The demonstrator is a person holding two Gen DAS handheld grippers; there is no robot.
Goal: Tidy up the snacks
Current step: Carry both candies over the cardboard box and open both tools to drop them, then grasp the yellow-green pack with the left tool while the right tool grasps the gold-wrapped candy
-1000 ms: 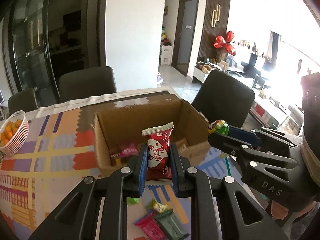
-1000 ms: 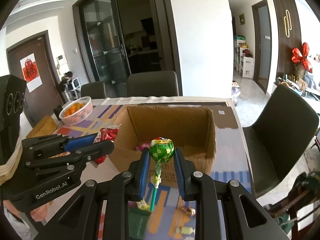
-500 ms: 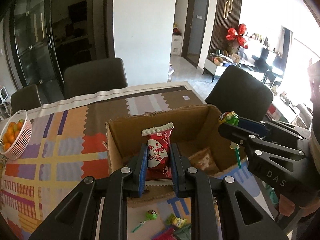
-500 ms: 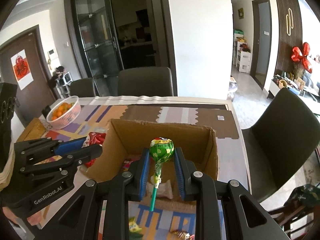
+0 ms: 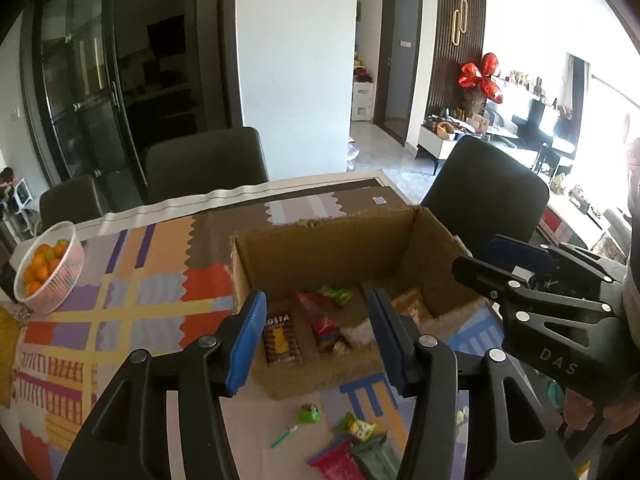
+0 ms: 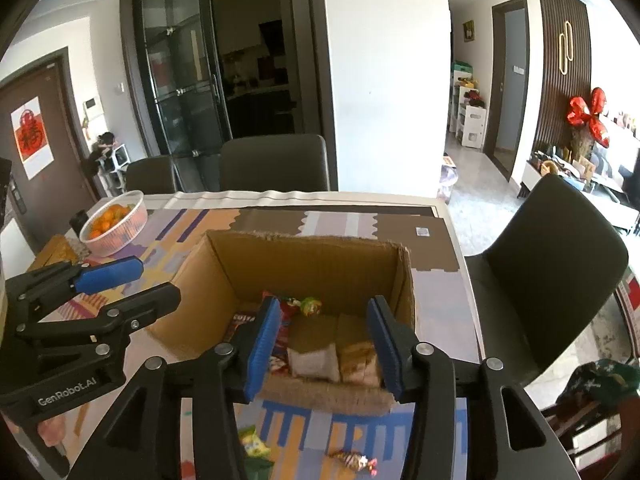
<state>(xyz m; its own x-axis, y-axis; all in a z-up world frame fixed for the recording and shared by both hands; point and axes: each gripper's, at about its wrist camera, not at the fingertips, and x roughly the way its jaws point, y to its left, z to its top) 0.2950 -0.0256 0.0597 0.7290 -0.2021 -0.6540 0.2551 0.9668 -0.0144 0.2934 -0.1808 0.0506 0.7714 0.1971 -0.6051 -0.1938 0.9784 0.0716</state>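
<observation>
An open cardboard box (image 5: 328,248) (image 6: 312,258) stands on the patterned table. Both grippers hover above its near edge. My left gripper (image 5: 318,338) is open and empty; below it in the box lie a red snack packet (image 5: 322,320) and a brown biscuit pack (image 5: 282,340). My right gripper (image 6: 322,346) is open and empty; a green lollipop (image 6: 311,306) lies in the box beyond it, with other packets. Loose snacks lie on the table in front of the box: a green lollipop (image 5: 308,416), a yellow-green candy (image 5: 360,428), red and green packets (image 5: 352,460).
A white basket of oranges (image 5: 50,266) (image 6: 114,228) stands at the table's left. Dark chairs (image 5: 204,166) (image 6: 556,256) stand behind and to the right of the table. A wrapped candy (image 6: 352,460) lies near the front edge.
Both grippers have opened over the box. The red packet has dropped from the left gripper and the green lollipop from the right gripper; both now lie in the box.
</observation>
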